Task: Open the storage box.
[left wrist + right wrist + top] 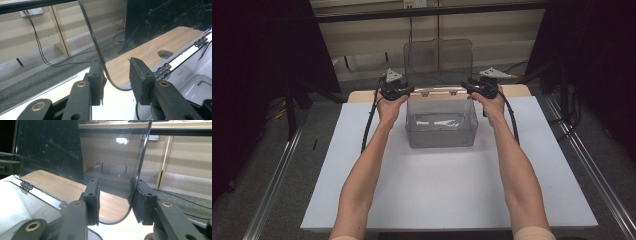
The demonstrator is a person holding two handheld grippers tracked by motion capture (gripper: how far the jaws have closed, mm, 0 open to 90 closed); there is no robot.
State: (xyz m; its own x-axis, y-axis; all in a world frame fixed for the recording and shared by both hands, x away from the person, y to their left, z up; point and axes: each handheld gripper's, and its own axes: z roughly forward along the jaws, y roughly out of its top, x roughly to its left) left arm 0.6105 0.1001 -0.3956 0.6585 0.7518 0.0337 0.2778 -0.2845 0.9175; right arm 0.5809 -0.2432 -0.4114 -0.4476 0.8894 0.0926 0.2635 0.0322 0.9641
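While the clear plastic box point(441, 122) stands near the table's point(362, 190) far edge, its stiff, slippery, light lid point(438, 57) stands upright; left hand-held gripper point(116, 81) and right hand-held gripper point(115, 202) straddle its lower corners, jaws apart; take hold there.

Both forearms stretched forward and slightly inward, left claw point(404, 91) and right claw point(469, 88) held level at equal height, turned toward each other, each gripped from below by a hand, jaws parted on both
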